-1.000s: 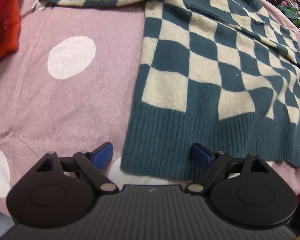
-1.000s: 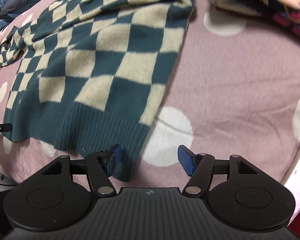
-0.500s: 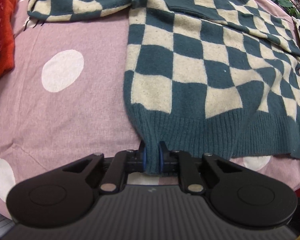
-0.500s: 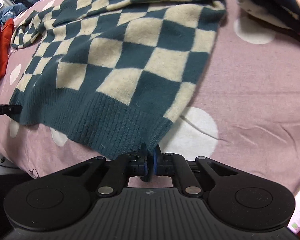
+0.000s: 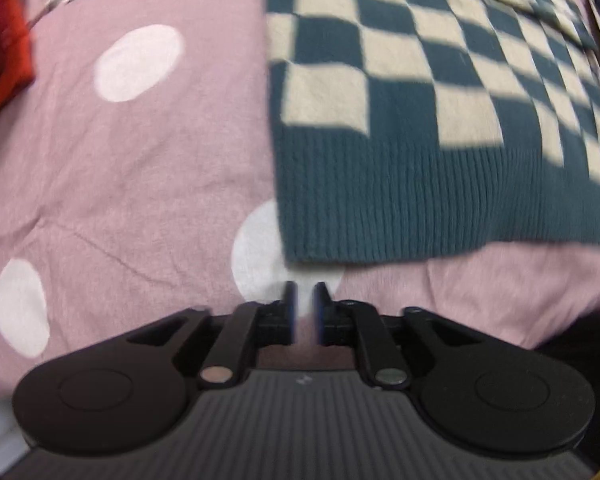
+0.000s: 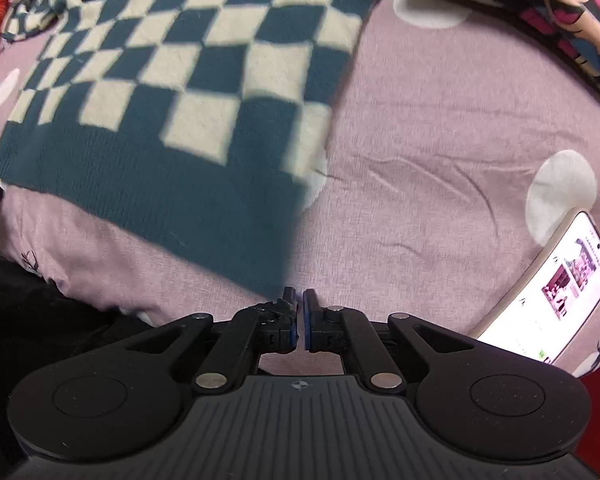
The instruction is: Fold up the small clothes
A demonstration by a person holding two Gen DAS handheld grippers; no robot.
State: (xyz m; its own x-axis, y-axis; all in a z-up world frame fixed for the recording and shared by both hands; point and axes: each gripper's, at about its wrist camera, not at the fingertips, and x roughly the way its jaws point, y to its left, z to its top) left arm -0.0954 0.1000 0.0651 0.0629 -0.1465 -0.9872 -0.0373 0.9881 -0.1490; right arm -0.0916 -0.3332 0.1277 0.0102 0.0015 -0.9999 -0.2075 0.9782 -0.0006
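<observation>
A: Green-and-cream checked knit sweater (image 5: 440, 120) lies flat on the pink dotted bedsheet (image 5: 140, 184) — left hand-held gripper (image 5: 303, 300) slightly open, empty, jaws just reopened.

B: Right hand-held gripper (image 6: 299, 300) closed on nothing — hem (image 6: 160, 208) could get missed again.

One checkered sweater (image 5: 420, 128), one red garment (image 5: 0, 40) at upper left, one cartoon-print cloth (image 6: 572, 12) at upper right, one phone (image 6: 548, 288), two grippers.
</observation>
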